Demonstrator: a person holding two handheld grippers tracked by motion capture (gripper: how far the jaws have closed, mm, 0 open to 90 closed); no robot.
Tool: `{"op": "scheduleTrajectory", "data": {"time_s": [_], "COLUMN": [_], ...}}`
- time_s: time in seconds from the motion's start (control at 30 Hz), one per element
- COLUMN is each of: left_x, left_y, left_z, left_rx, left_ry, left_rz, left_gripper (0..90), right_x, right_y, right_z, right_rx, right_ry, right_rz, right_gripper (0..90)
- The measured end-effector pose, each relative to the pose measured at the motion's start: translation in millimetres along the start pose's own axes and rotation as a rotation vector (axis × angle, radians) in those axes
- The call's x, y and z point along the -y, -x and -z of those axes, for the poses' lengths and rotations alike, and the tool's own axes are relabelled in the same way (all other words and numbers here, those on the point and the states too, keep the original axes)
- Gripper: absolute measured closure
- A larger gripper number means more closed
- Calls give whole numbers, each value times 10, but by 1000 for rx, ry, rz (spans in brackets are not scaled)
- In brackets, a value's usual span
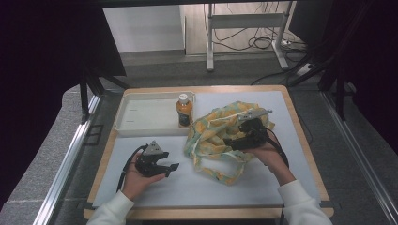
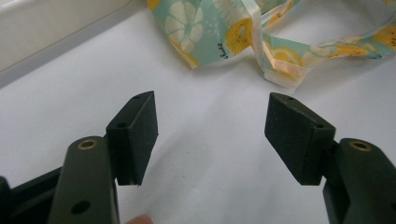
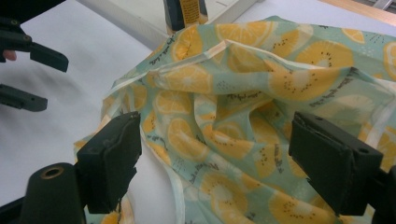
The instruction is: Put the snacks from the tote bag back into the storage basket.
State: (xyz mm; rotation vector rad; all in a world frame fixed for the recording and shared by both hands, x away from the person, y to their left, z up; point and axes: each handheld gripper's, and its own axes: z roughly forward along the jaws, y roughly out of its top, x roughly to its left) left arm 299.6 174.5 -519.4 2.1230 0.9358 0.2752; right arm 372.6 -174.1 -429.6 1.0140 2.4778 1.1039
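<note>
we see the crumpled lemon-print cloth bag (image 1: 220, 136) mid-surface, just right of the white tray (image 1: 141, 117). juice bottle (image 1: 184, 110) stands at the tray's right end, touching the bag. right tongs (image 3: 215, 163) open over the fabric; left tongs (image 2: 210, 135) open, empty, near the bag's strap (image 2: 280, 65).

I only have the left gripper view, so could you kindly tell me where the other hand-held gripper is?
Observer: The right hand-held gripper hangs over the citrus-print cloth bag, jaws open, gripping nothing.
Operator: Thank you; is anything standing near the bag?
Observer: An orange bottle stands upright in the white tray, just behind the bag.
Operator: And my own hand-held gripper?
Observer: The left hand-held gripper is open over the white mat, beside the bag.
</note>
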Motion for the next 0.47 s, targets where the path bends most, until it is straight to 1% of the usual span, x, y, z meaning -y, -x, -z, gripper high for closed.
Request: {"op": "scheduleTrajectory", "data": {"time_s": [0.3,0.43,0.47], "left_x": [2,7,10], "left_y": [-6,-19,-21], "left_z": [15,23,24], "left_rx": [-2,-6,-8], "left_ry": [6,7,7], "left_rz": [2,3,5], "left_gripper": [351,351,351], "right_x": [-3,11,24], "right_y": [-32,-53,-57], "right_z": [-19,-24,-20], "right_rx": [-4,6,7], "right_ry": [3,9,18], "right_rz": [5,15,13], "right_gripper": [172,171,171]}}
